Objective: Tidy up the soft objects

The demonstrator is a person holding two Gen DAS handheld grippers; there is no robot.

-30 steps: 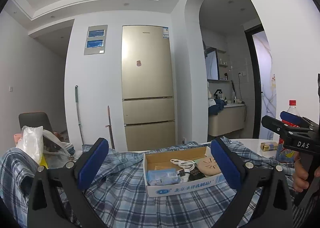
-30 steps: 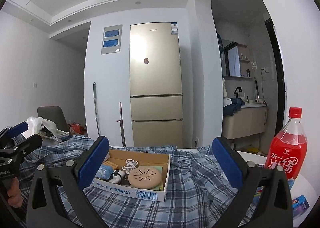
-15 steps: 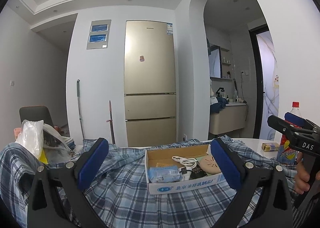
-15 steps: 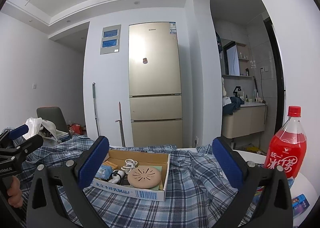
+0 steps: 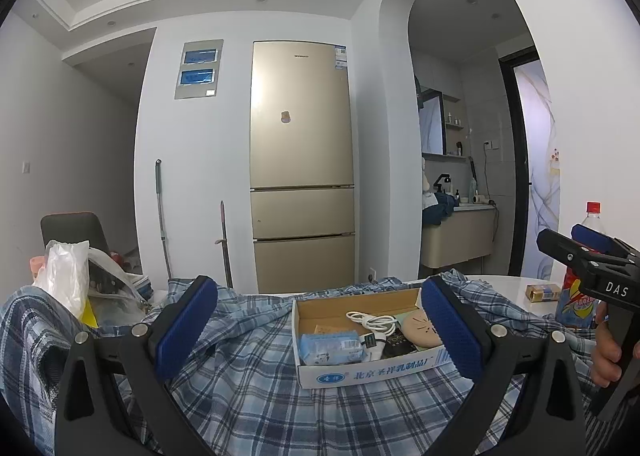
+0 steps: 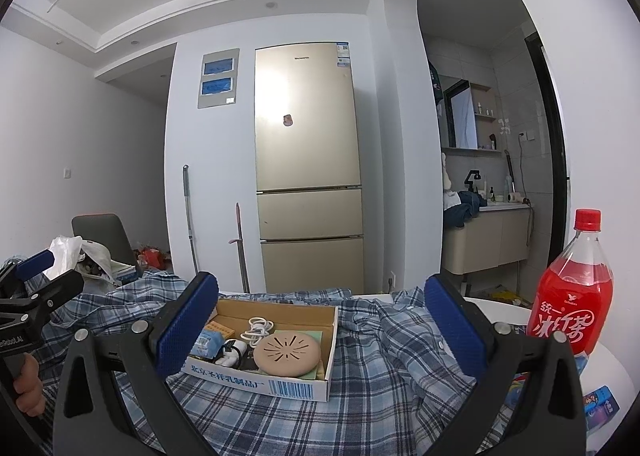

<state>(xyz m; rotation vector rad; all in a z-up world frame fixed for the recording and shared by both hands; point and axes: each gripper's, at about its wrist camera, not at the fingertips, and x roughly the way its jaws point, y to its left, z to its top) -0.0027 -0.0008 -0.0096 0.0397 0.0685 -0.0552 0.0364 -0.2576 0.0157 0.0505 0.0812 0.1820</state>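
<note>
A blue plaid shirt (image 5: 260, 384) (image 6: 380, 336) lies spread and rumpled over a white table. On the shirt sits an open cardboard box (image 5: 360, 372) (image 6: 280, 380) with a tissue pack, a white cable and a round tan disc inside. My left gripper (image 5: 320, 328) hovers open above the shirt, its blue pads either side of the box. My right gripper (image 6: 320, 328) is open too, with nothing between its fingers. Each gripper shows in the other's view, the right gripper (image 5: 580, 260) at the right edge and the left gripper (image 6: 36, 280) at the left edge.
A red drink bottle (image 6: 572, 296) stands on the white table (image 6: 616, 368) at the right. A small yellow packet (image 5: 542, 292) lies near it. A white plastic bag (image 5: 68, 280) and a chair (image 5: 72, 228) are at the left. A fridge (image 5: 302, 164) stands behind.
Both grippers have tilted slightly upward, so the box and shirt sit lower in view. Neither has taken hold of anything.
</note>
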